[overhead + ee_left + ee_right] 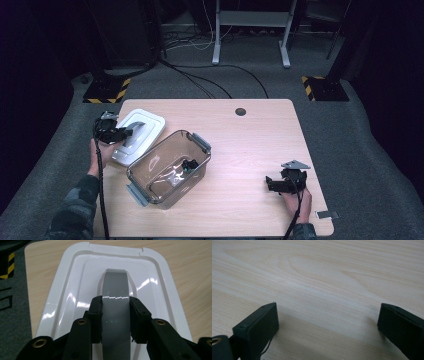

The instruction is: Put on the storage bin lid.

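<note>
**Left gripper clamped on lid handle; right gripper idle with jaws spread**

The left gripper was found closed on the grey handle of the white lid. In the left gripper view, the two black pads pressed against either side of the handle strap, which ran straight ahead of the tool between them. The lid lay flat on the wooden table beneath and ahead of the jaws, its rim extending past them on both sides.

In the high view, the left gripper sat over the near end of the lid, with the person's left hand behind it. The clear storage box stood just beside the lid, to the right of that gripper, with its grey latches folded out at both ends. A small dark object lay inside the box; its nature could not be determined.

The right gripper was held low over bare table, well apart from the box and lid. In the right gripper view, its pads stood wide apart with nothing between them, only wood grain ahead. A small grey tag lay on the table behind and beside that gripper, near the table's edge.
</note>
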`<action>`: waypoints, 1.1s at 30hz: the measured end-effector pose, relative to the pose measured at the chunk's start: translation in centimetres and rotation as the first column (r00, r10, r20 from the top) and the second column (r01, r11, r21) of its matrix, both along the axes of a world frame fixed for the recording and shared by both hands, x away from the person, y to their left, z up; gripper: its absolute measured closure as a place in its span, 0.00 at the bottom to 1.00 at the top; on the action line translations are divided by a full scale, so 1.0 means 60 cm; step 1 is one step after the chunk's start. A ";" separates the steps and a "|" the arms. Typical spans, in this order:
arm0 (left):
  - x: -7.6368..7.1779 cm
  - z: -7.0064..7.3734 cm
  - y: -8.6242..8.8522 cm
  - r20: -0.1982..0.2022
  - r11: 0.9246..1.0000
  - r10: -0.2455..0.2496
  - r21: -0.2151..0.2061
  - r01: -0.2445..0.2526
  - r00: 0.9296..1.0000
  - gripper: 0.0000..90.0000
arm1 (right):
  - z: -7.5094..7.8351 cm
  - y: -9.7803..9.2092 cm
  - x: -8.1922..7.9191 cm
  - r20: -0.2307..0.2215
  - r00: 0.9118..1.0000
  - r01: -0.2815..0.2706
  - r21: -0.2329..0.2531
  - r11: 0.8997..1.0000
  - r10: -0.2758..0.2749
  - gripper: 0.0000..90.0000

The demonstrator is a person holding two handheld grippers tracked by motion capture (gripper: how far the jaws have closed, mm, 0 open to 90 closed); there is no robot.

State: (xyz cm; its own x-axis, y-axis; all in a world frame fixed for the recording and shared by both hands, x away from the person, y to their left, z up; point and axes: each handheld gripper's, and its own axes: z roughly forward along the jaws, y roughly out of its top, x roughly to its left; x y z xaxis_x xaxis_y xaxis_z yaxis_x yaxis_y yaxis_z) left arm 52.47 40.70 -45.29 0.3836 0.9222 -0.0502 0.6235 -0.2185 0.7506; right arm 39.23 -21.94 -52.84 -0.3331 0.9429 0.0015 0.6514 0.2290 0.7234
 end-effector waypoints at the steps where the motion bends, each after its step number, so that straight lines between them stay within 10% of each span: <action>1: -0.002 0.004 -0.001 0.008 1.000 -0.001 0.002 0.001 1.000 0.74 | 0.000 0.000 0.000 0.000 1.000 0.000 0.000 1.000 0.000 0.03; 33: -0.069 0.166 -0.029 0.068 0.990 -0.132 0.065 0.128 0.989 0.74 | 0.000 0.000 0.000 0.000 1.000 0.000 0.000 1.000 0.000 0.03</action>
State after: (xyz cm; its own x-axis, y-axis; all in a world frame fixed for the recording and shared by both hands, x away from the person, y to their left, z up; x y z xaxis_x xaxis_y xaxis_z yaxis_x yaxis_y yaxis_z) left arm 48.33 38.97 -35.34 0.5012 0.8646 0.0361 0.5319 -0.3407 0.7752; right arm 39.23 -21.94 -52.84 -0.3327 0.9430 0.0012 0.6514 0.2289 0.7233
